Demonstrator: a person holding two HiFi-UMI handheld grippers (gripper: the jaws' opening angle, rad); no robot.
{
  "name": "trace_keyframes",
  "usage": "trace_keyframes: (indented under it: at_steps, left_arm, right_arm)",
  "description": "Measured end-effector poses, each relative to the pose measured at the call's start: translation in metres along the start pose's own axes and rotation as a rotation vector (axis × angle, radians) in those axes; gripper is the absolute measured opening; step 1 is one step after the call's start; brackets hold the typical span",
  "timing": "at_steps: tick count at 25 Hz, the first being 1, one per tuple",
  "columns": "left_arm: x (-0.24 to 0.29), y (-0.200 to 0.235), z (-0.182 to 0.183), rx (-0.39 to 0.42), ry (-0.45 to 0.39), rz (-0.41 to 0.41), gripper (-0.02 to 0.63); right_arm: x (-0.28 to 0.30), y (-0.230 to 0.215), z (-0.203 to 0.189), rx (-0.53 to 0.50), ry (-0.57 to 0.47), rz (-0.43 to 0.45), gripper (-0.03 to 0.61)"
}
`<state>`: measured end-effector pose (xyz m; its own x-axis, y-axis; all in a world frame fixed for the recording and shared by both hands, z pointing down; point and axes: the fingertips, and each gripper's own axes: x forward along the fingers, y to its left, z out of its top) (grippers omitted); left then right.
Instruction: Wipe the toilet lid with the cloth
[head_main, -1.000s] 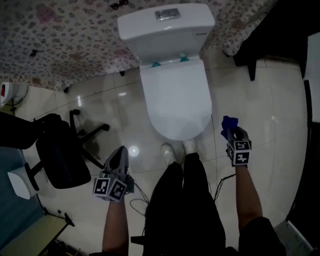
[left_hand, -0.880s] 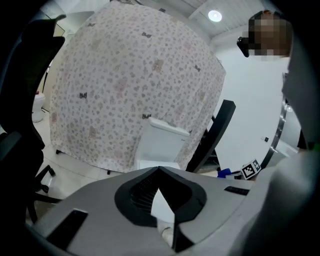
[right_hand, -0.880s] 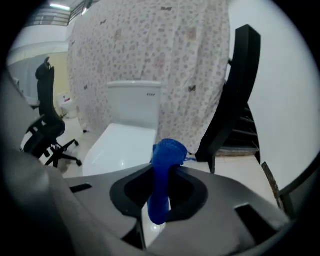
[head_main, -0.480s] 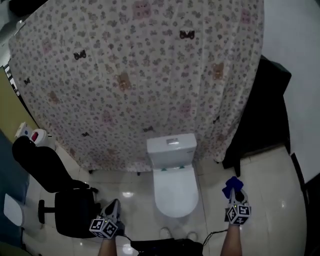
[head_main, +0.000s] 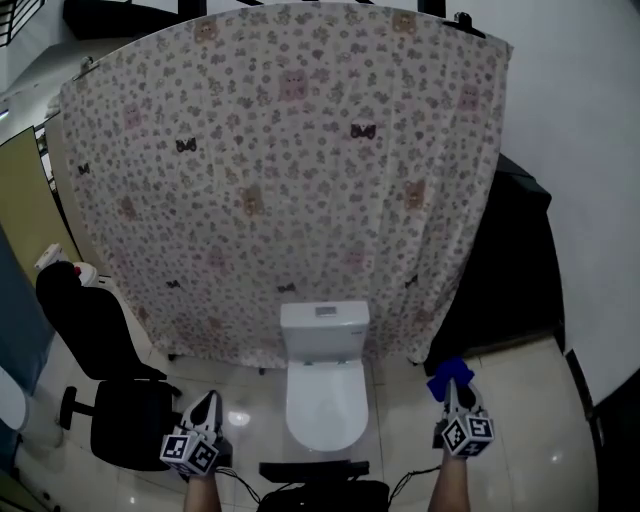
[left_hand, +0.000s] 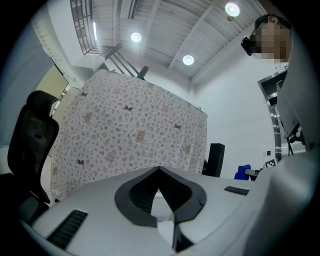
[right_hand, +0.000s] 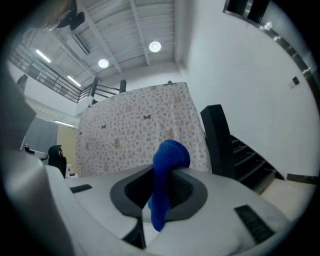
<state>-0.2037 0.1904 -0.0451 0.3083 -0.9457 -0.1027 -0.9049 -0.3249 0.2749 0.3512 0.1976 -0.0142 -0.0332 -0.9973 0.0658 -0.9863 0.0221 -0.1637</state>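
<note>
Bulging blue cloth (right_hand: 167, 160), bunched, pinched in right gripper (head_main: 453, 395).

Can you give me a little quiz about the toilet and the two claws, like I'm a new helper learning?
1. Which claw holds the blue cloth? A. left B. right C. neither
2. True or false: the cloth is touching the toilet lid.
3. Fill in the missing word: the black chair stands on the person's ____ side of the toilet.

Key:
1. B. The right claw is shut on the cloth.
2. False. The cloth is held up, off to the side of the lid.
3. Left.
</note>
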Motion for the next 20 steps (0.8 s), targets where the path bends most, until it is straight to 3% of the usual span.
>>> trace_keyframes:
  at_steps: [4, 10, 20]
  left_arm:
    - [-0.03, -0.027, -0.002, 0.016, -0.038, 0.016, -0.008]
    - [-0.067, -0.056, 0.004, 0.028, -0.077, 0.024, -0.008]
    - [-0.088, -0.085, 0.006, 0.05, -0.109, 0.02, -0.008]
  right_arm:
    - [-0.022, 0.007, 0.008, -0.073, -0.021, 0.075, 0.049]
    - [-0.05, 0.019, 0.017, -0.103, -0.06, 0.138, 0.049]
    - [-0.08, -0.001, 0.024, -0.114, -0.098, 0.136, 0.049]
